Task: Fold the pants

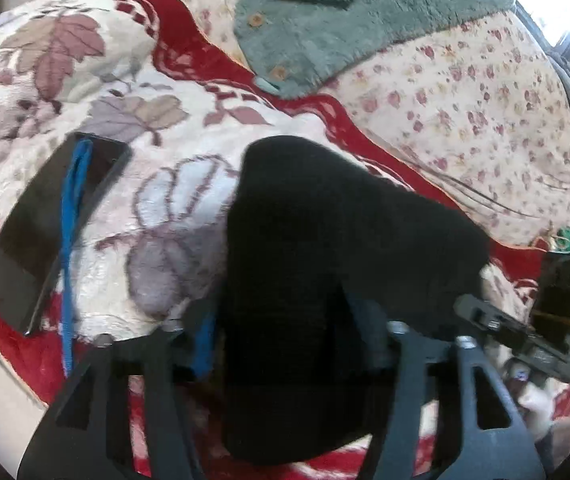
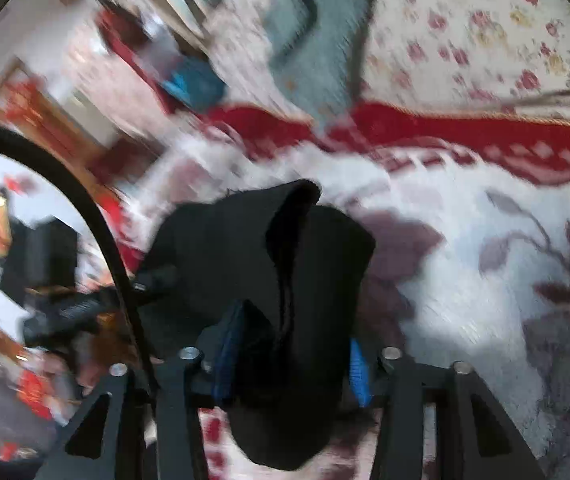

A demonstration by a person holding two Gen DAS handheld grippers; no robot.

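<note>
The black pants (image 1: 325, 240) hang bunched over a red and white floral blanket (image 1: 97, 92). My left gripper (image 1: 281, 336) is shut on a fold of the black cloth, which hides its blue pads except a strip on the left. In the right wrist view my right gripper (image 2: 289, 356) is shut on another bunch of the pants (image 2: 285, 264), with blue pads (image 2: 229, 356) showing on both sides of the cloth. The right gripper also shows at the right edge of the left wrist view (image 1: 525, 328). The right wrist view is blurred.
A dark flat phone-like slab (image 1: 45, 232) with a blue cord (image 1: 71, 240) lies on the blanket at left. A green fleece garment (image 1: 345, 28) lies at the back on a flowered sheet (image 1: 485, 112). A black cable (image 2: 85, 216) curves through the right wrist view.
</note>
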